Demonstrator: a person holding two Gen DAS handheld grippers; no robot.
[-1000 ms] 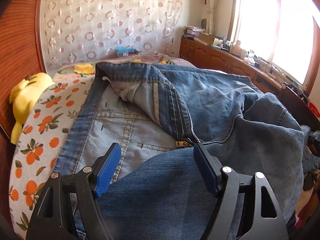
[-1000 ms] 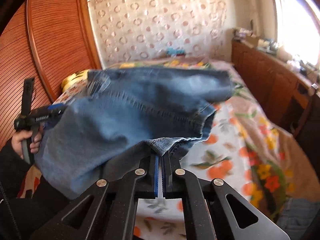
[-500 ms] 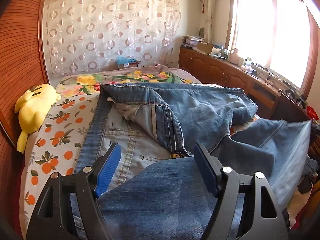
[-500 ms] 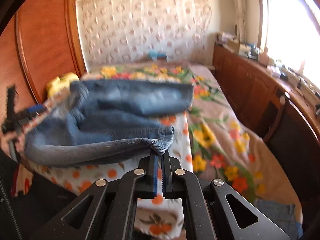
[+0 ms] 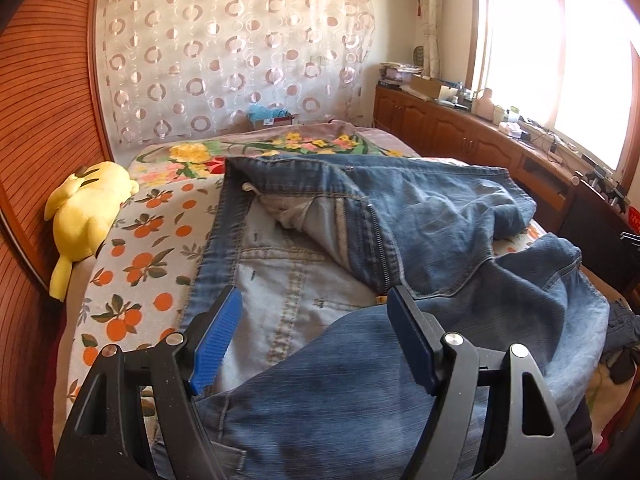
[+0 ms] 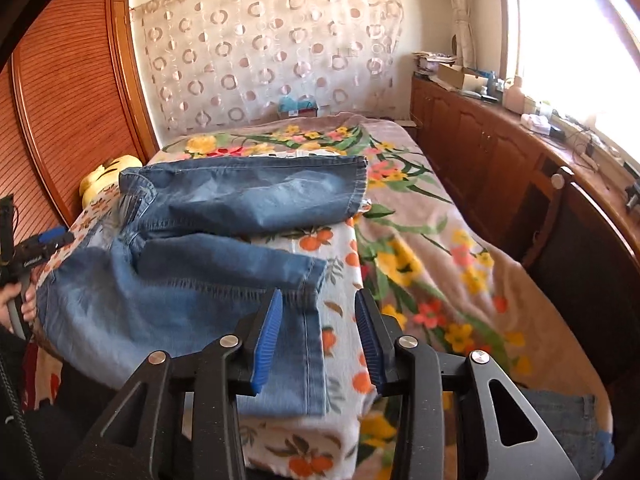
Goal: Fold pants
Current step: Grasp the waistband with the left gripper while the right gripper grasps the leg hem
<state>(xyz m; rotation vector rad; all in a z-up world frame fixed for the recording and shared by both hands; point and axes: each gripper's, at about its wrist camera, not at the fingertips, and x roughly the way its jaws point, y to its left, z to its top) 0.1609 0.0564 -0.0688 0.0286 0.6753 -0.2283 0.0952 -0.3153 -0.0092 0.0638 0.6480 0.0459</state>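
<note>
Blue jeans (image 5: 440, 232) lie on the bed with the fly open and the waistband toward the left side. In the right wrist view both legs of the jeans (image 6: 224, 208) stretch to the right, the near one over the bed's front edge. My right gripper (image 6: 319, 296) hangs over that near leg's hem; its jaws are opening, with the hem between them but untouched by the pads. My left gripper (image 5: 314, 294) stands wide open above the seat and thigh, with denim bulging up between its fingers. It shows again as the left gripper (image 6: 44, 240), held by a hand (image 6: 20, 304).
A yellow plush toy (image 5: 86, 208) lies against the wooden wardrobe (image 5: 40, 120) at the bed's left. Low wooden cabinets (image 5: 460, 136) run under the window on the right. A dark chair (image 6: 580, 240) stands by the bed. More denim (image 6: 560, 412) lies at the bottom right.
My right gripper has opened and let go of the near leg's hem. That leg, held up before, now lies spread on the bed. The left gripper stays open.
</note>
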